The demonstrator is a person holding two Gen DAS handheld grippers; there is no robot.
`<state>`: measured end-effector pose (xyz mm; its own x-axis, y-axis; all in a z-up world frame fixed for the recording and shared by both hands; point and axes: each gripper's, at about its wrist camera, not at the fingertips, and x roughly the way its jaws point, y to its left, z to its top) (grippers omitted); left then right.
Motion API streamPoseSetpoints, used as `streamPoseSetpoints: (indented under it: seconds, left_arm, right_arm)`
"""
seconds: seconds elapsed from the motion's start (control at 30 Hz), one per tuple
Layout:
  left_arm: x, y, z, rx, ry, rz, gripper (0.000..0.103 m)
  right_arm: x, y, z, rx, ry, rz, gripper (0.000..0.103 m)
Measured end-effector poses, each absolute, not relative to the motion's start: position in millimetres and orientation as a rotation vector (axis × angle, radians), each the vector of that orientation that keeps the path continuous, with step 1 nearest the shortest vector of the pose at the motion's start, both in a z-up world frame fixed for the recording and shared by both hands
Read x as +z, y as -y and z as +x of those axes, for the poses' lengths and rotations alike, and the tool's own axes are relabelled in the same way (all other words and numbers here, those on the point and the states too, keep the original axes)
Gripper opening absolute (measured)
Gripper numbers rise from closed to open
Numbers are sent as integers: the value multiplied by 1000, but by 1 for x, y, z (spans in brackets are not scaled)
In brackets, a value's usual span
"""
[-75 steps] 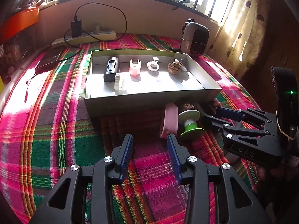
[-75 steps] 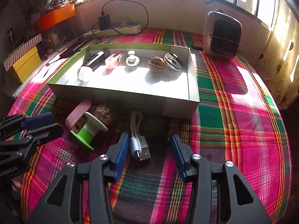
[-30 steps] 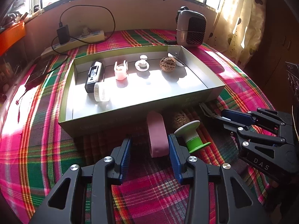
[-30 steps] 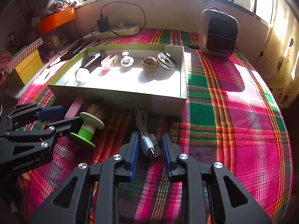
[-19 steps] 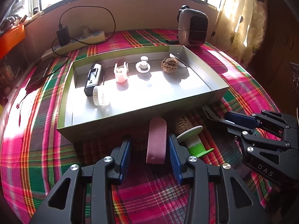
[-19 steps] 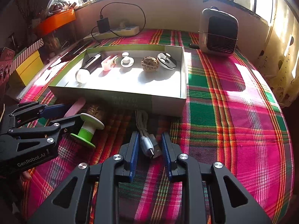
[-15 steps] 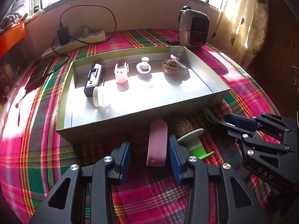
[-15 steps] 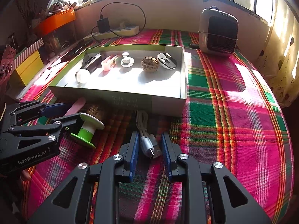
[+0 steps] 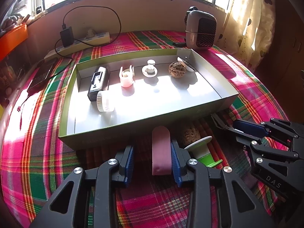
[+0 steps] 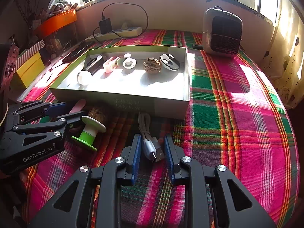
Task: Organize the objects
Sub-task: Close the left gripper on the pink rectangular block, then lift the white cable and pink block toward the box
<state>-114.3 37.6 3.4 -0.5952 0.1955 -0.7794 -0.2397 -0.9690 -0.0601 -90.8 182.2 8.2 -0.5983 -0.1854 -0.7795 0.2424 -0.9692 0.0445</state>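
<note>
Here the left gripper (image 9: 152, 160) sits low over the plaid cloth (image 9: 38, 148) with its jaws spread; the pink bar (image 9: 161, 150) lies lengthwise between them, pressed against the right-hand pad (image 9: 175, 163) and clear of the left-hand one. Just right of that gripper leans a green-and-white spool (image 9: 203, 152), and ahead of the spool rests a walnut (image 9: 190, 134) on the cloth.

The right gripper (image 10: 153, 157) has its jaws narrowed around the bundled USB cable (image 10: 151, 142), the plug ends lying between the pads; a sliver of cloth shows on either side, so whether the pads actually grip it cannot be told.

Straight ahead of both tools stands the shallow cardboard tray (image 9: 133, 129), its near wall close to the fingertips. Inside (along the far wall) sit a black device (image 9: 98, 80), a white cap (image 9: 104, 101), a pink clip-like piece (image 9: 126, 77), a white knob (image 9: 150, 69), a second walnut (image 9: 177, 70) and a black-and-white disc (image 10: 169, 61).
</note>
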Motion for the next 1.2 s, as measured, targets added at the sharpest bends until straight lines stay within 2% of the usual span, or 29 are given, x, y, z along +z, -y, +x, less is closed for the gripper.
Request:
streamPoseSetpoints:
  seconds: [0.43,0.9,1.0,1.2]
  left_arm:
    - [3,-30,-115,2625,-66,-1264,16]
    - [3,-29,-114,2619,-45,-1262,16]
    - [4,-29,-113,2617,-41,-1259,16]
    - [8,-30,-111,2617,-42,-1251,16]
  right_arm:
    - [8,-182,-91,-2611,-97,1262,25]
    - [6,-182,-92,-2616,-114,1263,25]
    - [6,-182,-91,-2616,-115,1262,22]
    - [8,-183,-92,-2615,-100,1262,22]
